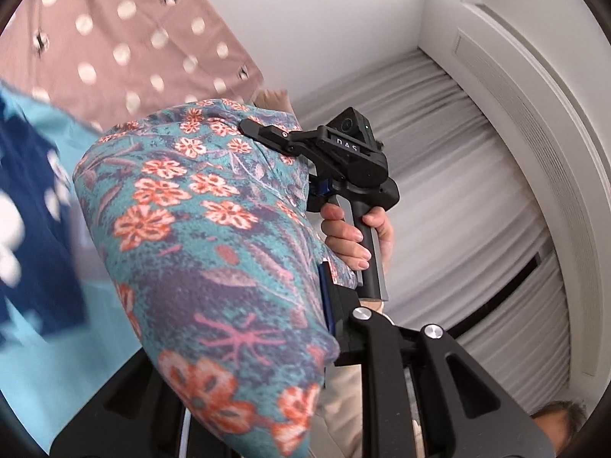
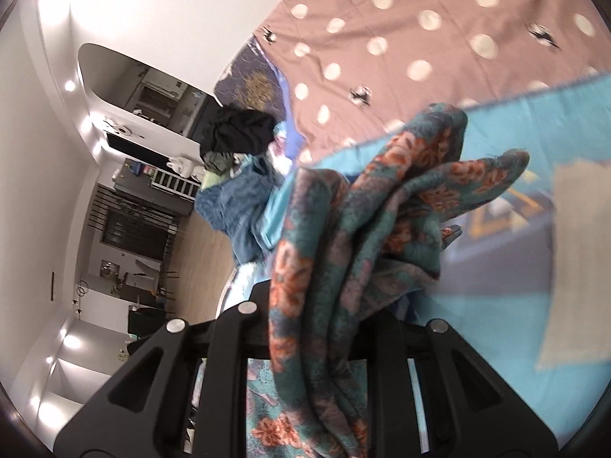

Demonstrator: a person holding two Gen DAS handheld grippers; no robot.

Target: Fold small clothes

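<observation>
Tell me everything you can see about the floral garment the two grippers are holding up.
The teal fabric garment with orange-pink flowers and purple leaves looks thin and soft. It hangs bunched in mid-air, above the light blue sheet. The left gripper pinches one edge, the right gripper another; between them it billows. In the right wrist view it drapes in thick folds over that gripper's fingers. What garment it is cannot be told.

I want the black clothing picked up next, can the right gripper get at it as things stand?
Probably not: the right gripper is shut on the floral garment, and the black clothing lies far off on the pile.
</observation>
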